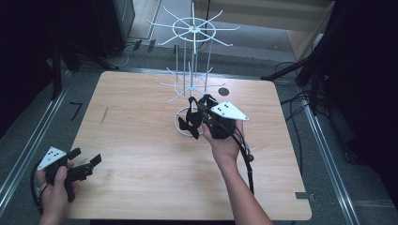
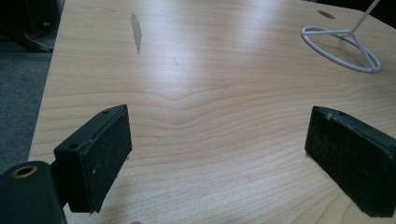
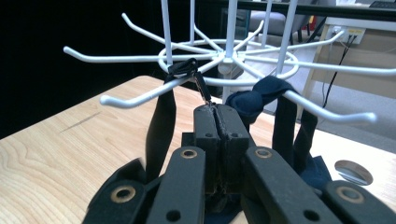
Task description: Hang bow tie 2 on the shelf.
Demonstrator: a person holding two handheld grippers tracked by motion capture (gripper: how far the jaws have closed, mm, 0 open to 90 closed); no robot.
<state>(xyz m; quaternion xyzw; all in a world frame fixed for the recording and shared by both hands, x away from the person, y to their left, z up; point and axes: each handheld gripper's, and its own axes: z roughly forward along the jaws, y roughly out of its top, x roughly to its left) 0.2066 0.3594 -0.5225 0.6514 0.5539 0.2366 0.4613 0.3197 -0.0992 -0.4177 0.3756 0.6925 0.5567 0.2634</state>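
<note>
while pinched in the right tongs, the dark strap hangs from the rack.

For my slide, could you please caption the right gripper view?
Right gripper shut on a strap hooked over a white wire rack.

A dark strapped garment is hung over prongs of the white wire rack at frame centre, its strap pinched.

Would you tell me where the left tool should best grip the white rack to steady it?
Grip the rack's post between the hook tiers, coming from the table's left. It is thin and bare there, the base ring lies flat, and the garment hangs on the near hooks.
</note>
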